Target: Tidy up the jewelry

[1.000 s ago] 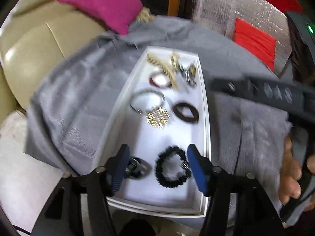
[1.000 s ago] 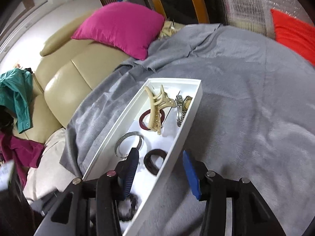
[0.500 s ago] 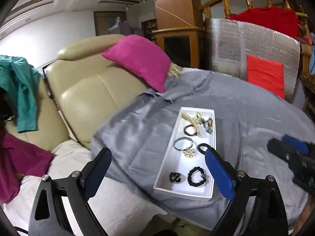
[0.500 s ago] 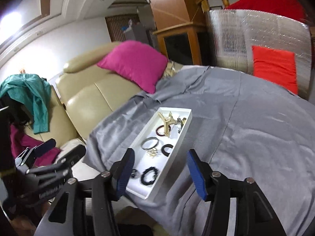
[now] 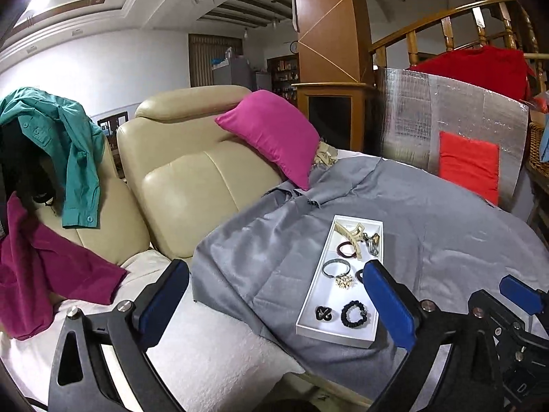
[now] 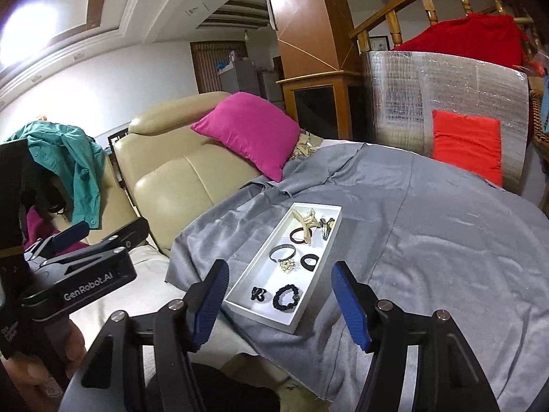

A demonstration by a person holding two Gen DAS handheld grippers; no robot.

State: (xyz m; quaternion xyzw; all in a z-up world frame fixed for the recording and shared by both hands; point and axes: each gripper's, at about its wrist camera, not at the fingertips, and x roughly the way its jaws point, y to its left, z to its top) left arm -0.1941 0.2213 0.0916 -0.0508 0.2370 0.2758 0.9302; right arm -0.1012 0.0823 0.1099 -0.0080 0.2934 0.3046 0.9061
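Two empty claws gape, just widened, above a white tray [image 6: 310,300] on grey cloth [image 6: 429,240] beside a beige sofa [image 6: 178,178].

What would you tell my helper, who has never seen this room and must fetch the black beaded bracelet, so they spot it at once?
Find the grey cloth spread beside the beige sofa; a long white tray lies on it. The black beaded bracelet sits at the tray's near end, right of a smaller black knotted piece. It alone is a ring of round black beads.
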